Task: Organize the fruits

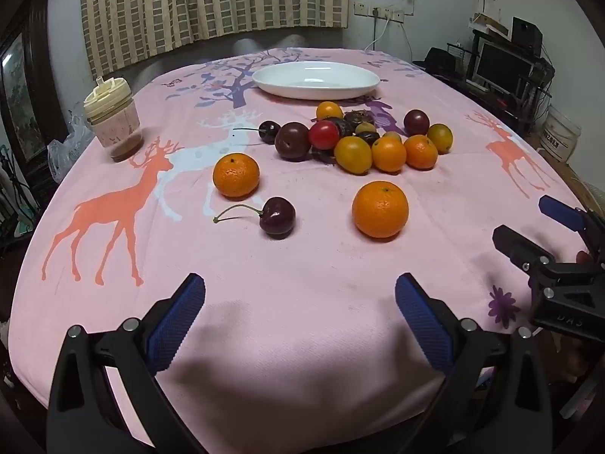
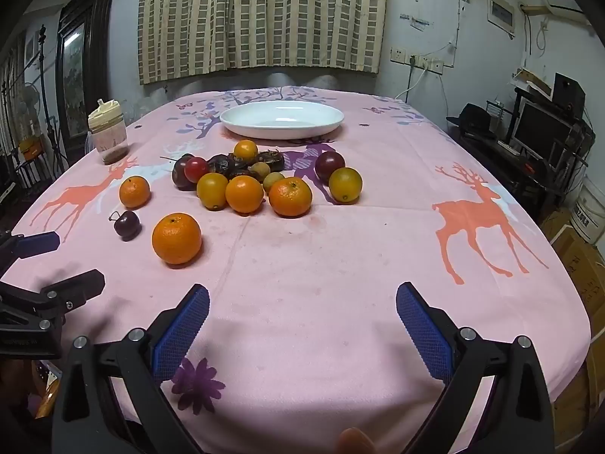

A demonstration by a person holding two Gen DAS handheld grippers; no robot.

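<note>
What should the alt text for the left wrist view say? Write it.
Open left gripper hovers over a pink deer-print tablecloth, facing two loose oranges, a dark stemmed cherry and a pile of mixed fruit. Behind them sits an empty white oval plate; the right gripper enters from the right.

Faint embossed "DAS" on the right gripper's black body (image 1: 567, 319), at four o'clock; bucket (image 1: 559, 137) print illegible.

pink deer-print tablecloth (image 2: 340, 265) covering table | lidded cup (image 1: 113, 121) with brownish dregs standing near left edge | checked curtain (image 2: 264, 19) on back wall | monitor (image 2: 544, 132) on dark stand at right | dark framed cabinet (image 2: 81, 60) at left
</note>
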